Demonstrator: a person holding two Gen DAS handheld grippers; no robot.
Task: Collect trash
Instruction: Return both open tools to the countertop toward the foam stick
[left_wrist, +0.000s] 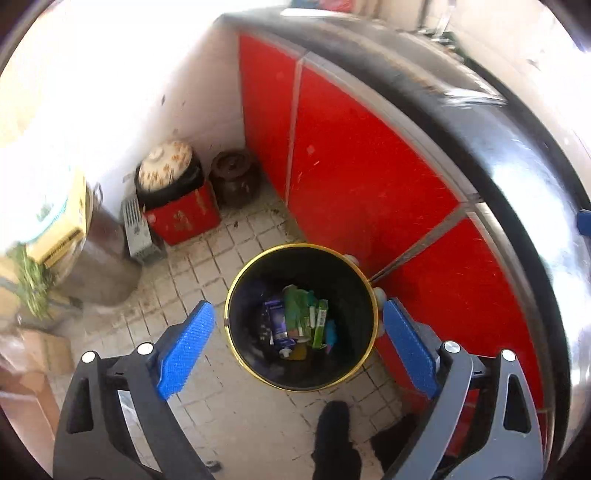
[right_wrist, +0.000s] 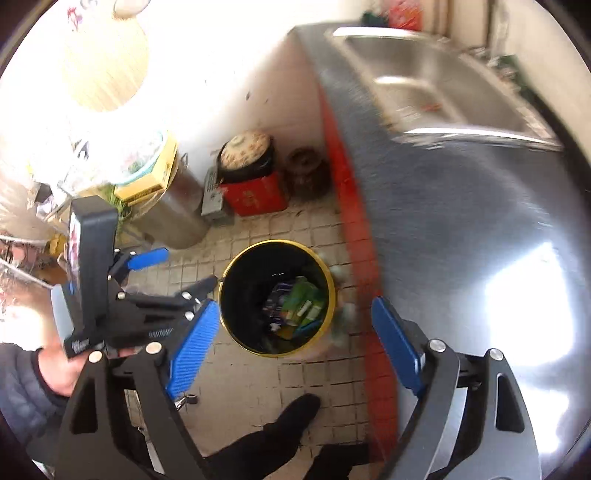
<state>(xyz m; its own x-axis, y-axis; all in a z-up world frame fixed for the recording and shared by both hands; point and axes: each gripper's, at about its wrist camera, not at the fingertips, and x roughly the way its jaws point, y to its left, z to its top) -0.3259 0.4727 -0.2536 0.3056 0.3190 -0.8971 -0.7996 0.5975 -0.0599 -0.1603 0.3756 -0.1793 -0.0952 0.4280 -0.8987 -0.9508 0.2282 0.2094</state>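
Note:
A black trash bin with a gold rim (left_wrist: 236, 280) stands on the tiled floor beside the red cabinet. Inside lie green wrappers (left_wrist: 295, 310), a purple tube (left_wrist: 277, 321) and other scraps. My left gripper (left_wrist: 299, 343) is open and empty, high above the bin. In the right wrist view the same bin (right_wrist: 231, 273) holds the trash (right_wrist: 295, 306). My right gripper (right_wrist: 295, 343) is open and empty above it. The left gripper (right_wrist: 151, 258) shows at the left of that view, open, held in a hand.
Red cabinet doors (left_wrist: 351, 166) run under a steel counter (right_wrist: 461, 221) with a sink (right_wrist: 424, 77). A red box with a lidded pot (left_wrist: 177, 206), a brown jar (left_wrist: 232, 177) and a metal canister (left_wrist: 99, 254) stand in the corner. The person's shoes (left_wrist: 332, 417) are near the bin.

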